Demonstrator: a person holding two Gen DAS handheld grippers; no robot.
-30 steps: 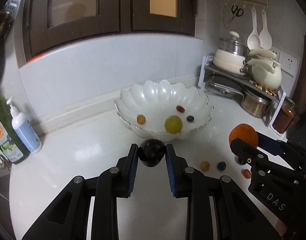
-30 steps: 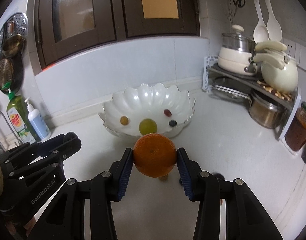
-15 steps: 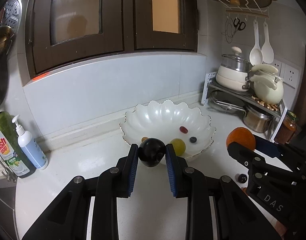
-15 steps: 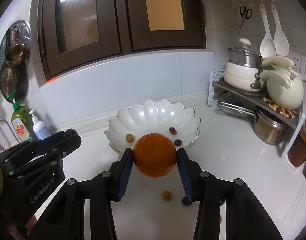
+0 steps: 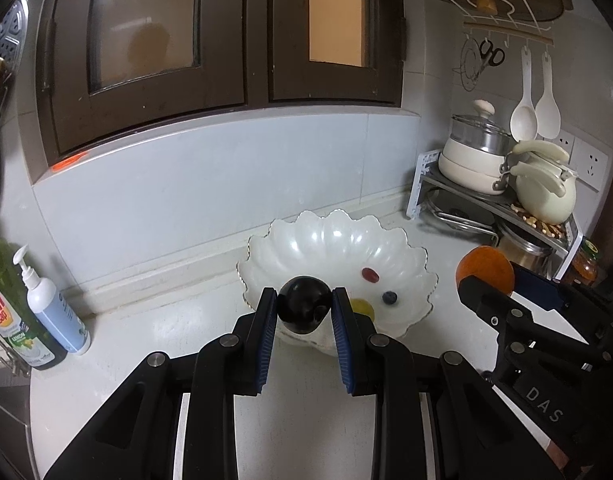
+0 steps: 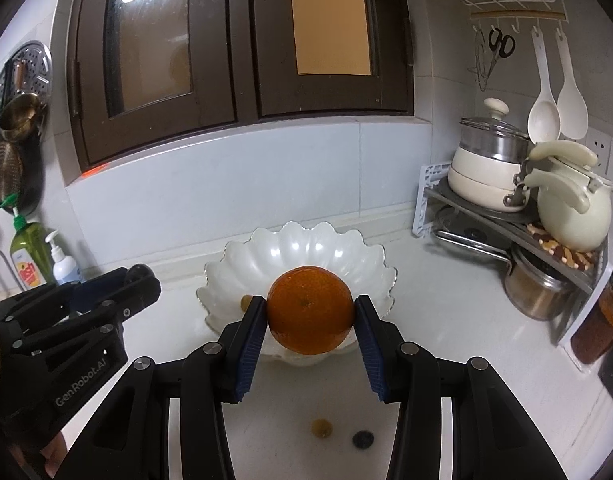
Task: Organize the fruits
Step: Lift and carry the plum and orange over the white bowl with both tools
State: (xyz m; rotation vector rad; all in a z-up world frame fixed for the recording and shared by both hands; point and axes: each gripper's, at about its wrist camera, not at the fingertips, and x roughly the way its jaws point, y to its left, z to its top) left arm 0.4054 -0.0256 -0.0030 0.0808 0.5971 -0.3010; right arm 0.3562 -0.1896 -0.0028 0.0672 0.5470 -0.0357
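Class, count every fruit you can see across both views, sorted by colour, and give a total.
black fruit: 1
orange: 1
red fruit: 1
yellow-green fruit: 1
dark blue fruits: 2
amber fruits: 2
Total: 8

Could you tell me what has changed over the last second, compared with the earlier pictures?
Both grippers have risen and moved toward the bowl: the left gripper carries the dark fruit, the right gripper the orange, each now in front of the bowl's near rim. Nothing was taken or let go. The fruits in the bowl and the loose ones on the counter have not moved.
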